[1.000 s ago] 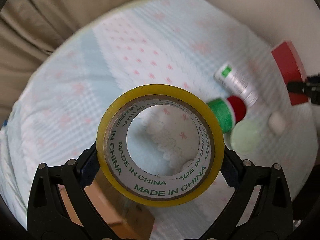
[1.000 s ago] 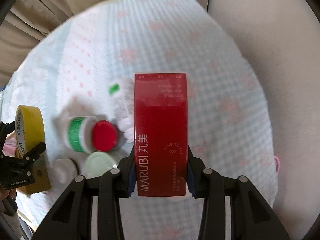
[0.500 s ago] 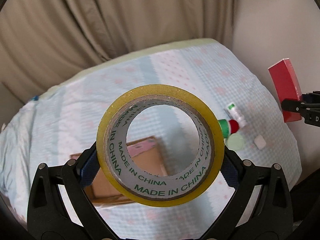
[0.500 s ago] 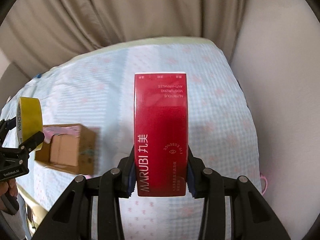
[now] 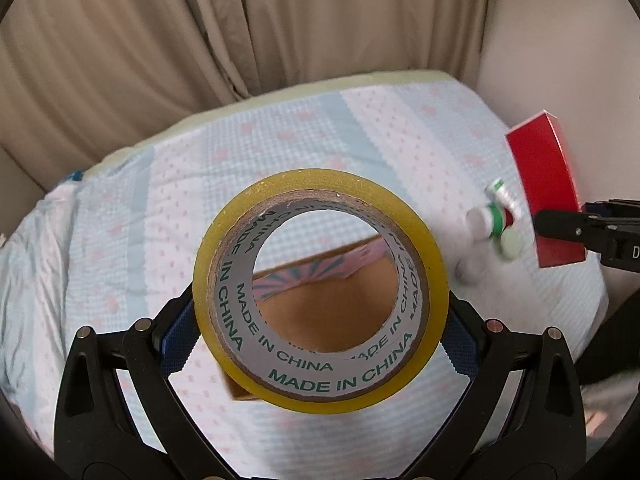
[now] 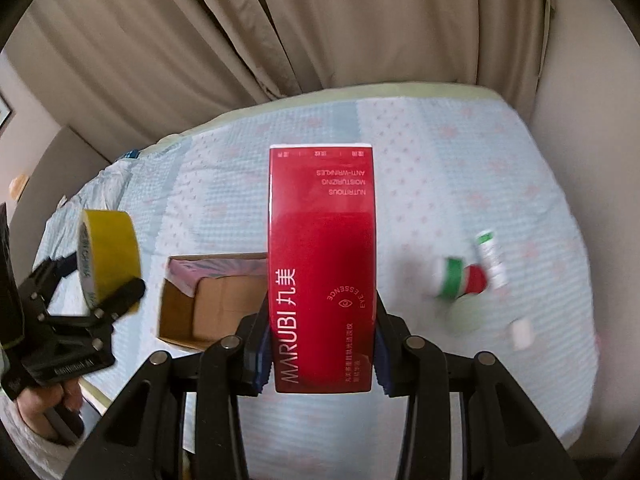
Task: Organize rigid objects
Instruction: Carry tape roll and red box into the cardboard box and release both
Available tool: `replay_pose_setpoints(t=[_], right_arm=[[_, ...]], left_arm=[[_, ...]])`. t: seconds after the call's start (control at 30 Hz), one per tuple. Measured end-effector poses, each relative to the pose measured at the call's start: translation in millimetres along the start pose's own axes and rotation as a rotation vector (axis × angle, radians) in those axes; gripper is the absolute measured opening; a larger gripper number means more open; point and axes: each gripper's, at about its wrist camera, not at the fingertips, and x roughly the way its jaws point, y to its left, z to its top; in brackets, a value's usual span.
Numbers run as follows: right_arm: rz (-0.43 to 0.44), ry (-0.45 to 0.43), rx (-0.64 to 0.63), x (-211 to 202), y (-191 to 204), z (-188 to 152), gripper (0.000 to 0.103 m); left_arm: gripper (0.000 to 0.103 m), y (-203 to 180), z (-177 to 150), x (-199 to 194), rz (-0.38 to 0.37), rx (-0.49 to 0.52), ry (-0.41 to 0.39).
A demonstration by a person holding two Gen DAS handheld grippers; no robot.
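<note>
Above the bed, both grippers are carrying loads clear of the quilted, light-blue cover. The left gripper is clamping a roll of yellow packing tape by its outer rim, one finger on each side, with the roll's open core facing the camera and "MADE IN CHINA" printed around the inner ring. Through that core, an open cardboard box with a pink flap is showing, sitting on the cover near the bed's left edge. The right gripper is gripping a red MARUBI carton at its lower end, with the carton standing upright between the fingers and its far end pointing toward the curtain. In the right wrist view, the left gripper is holding the tape just left of the box. Near the bed's right edge, a bottle with a green band and red cap is lying on its side, touching a white tube. A pale round lid and a small white item are lying just beside them, both blurred.
</note>
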Motion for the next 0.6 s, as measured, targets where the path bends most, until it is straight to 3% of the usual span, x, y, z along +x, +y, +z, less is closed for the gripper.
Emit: replay_pose_setpoints(t=[0.17, 0.37, 0.6], right_arm=[[0.075, 0.067, 0.149, 43.5, 39.8, -8.4, 0.037], [0.088, 0.166, 0.237, 99.3, 77.4, -17.8, 0.037], [0.037, 0.277, 0.197, 174.4, 91.8, -24.6, 0.037]], left_arm=[[0.099, 43.8, -25.1, 30.1, -0.028, 0.068, 0.069], [0.099, 63.0, -41.7, 80.6, -0.055, 0.131, 0.169], [0.099, 59.7, -66.5, 150.9, -0.062, 0.201, 0.300]])
